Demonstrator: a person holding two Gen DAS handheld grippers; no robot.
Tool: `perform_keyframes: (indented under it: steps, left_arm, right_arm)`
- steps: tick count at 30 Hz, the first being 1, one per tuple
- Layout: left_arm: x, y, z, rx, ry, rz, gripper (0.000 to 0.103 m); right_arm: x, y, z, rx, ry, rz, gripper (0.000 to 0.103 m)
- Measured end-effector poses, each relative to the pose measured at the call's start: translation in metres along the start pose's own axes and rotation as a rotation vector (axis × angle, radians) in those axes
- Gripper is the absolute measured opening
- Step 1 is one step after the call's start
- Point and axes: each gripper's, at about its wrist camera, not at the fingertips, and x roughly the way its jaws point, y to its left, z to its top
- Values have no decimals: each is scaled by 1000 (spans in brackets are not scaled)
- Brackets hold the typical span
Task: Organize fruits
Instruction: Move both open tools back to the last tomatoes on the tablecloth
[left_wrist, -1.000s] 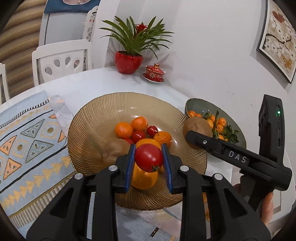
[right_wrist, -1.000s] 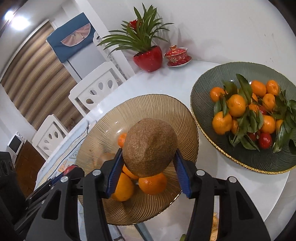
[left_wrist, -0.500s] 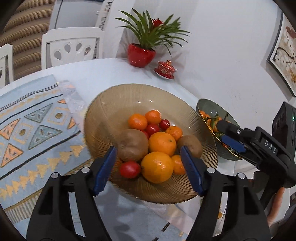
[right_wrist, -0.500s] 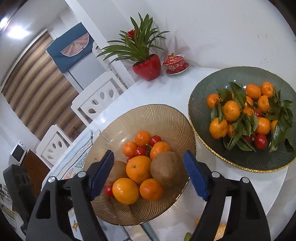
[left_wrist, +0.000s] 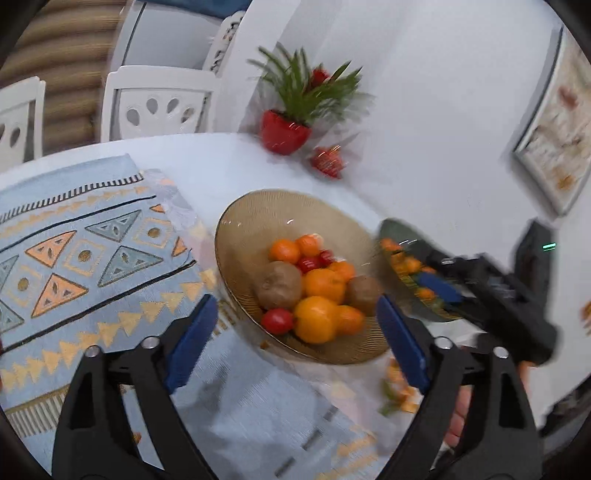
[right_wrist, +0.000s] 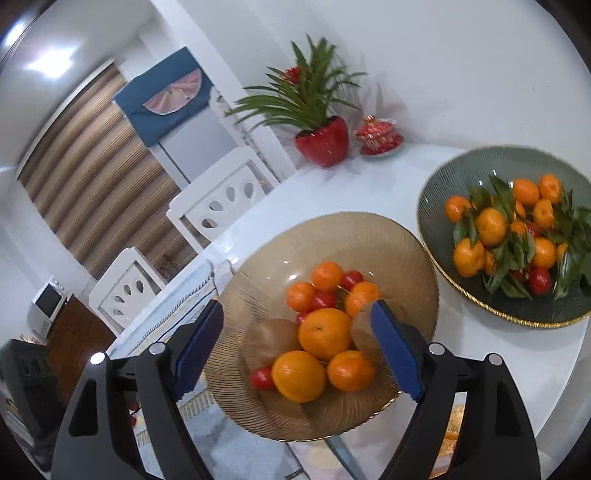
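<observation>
Both grippers, left (left_wrist: 295, 343) and right (right_wrist: 295, 350), spread wide, holding nothing. Kiwis, oranges, tomatoes piled in amber bowl (right_wrist: 369, 236). Looks nearly done; green bowl (right_wrist: 443, 177) far right untouched.

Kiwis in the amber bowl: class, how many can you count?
2. One kiwi lies left of the big orange, the other kiwi right of it, partly behind the right tool's pad. More may be buried.

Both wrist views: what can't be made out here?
- Left view: green bowl smeared by motion blur and partly covered by the right gripper; its fruit can't be counted.
- Right view: right kiwi half behind the gripper's finger.
- Right view: green bowl's right side cut off by the frame edge.
</observation>
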Motion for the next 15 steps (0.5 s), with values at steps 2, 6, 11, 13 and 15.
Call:
perform_keyframes:
  steps: [2, 6, 11, 13, 15]
  left_arm:
    - [-31, 7, 1, 16, -61, 46, 95]
    - [-75, 31, 1, 13, -114, 173, 97]
    - [-125, 76, -9, -45, -159, 308, 97]
    - [-142, 93, -12, -77, -173, 338, 97]
    - [-162, 111, -15, -101, -192, 372, 97]
  right_arm:
    - [-2, 10, -1, -26, -5, 1, 81]
    - [3, 39, -8, -53, 17, 62, 81]
    - [12, 88, -17, -131, 52, 123, 81]
    - [16, 112, -22, -166, 68, 151, 81]
    - [20, 136, -30, -201, 89, 176, 81]
